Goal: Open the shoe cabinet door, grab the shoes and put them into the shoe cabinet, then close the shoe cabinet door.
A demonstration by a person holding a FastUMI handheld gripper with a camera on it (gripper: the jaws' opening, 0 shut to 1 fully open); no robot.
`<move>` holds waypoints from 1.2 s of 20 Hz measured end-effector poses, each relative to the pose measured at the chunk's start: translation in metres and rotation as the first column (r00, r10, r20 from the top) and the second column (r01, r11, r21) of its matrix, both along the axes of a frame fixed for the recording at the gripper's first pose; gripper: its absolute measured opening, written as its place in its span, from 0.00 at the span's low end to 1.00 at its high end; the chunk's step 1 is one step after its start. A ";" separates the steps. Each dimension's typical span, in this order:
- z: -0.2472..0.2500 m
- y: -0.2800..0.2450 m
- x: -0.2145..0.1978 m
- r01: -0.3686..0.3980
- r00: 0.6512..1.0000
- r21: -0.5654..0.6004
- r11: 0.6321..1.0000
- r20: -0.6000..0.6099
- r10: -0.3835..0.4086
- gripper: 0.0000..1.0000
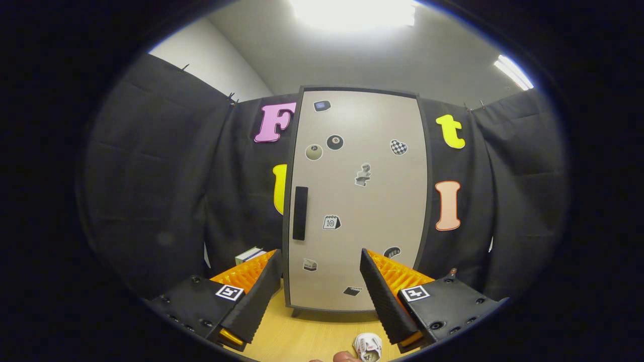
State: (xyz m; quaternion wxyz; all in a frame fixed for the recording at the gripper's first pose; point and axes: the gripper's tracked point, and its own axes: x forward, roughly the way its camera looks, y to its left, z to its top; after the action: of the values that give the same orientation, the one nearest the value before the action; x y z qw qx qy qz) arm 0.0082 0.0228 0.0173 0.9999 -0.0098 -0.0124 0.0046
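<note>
My fingers (pixel 320 296) are spread wide apart and hold nothing; between them I see only bare table and the bottom of the cabinet.

I will place everything from the shoe cabinet (pixel 358 201). It stands upright on the wooden table (pixel 302 337), straight ahead of my fingers and some way beyond their tips, with its long axis vertical. Its door (pixel 372 221) faces me flat and lies flush in the dark frame, so I judge it closed. The dark handle (pixel 300 213) is a narrow upright bar near the door's left edge, about halfway up, which suggests the door hinges on the right and swings open from the handle side. Small stickers are scattered over the door.

The shoe (pixel 368 347) lies on the table well in front of the cabinet, on my near side of it and low between my fingers, closer to the right one. It looks small and pale, and so little of it shows that I cannot tell which way its toe points. A fingertip (pixel 346 356) of a person shows just beside it.

By my reckoning nothing of the task is done: the door is yet to be opened, the shoe yet to be picked up and set inside, and the door shut afterwards. The handle is my first target.
</note>
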 end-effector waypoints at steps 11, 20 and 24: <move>0.045 0.024 0.077 0.006 0.999 -0.021 1.000 0.048 -0.005 0.97; 0.033 0.032 0.183 0.037 0.999 -0.092 0.995 0.025 -0.035 0.97; 0.015 0.029 0.223 0.039 0.999 -0.095 0.995 -0.028 -0.042 0.97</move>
State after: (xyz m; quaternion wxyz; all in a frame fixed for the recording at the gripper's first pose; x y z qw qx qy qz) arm 0.2315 0.0518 0.0325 0.9983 -0.0570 0.0028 -0.0149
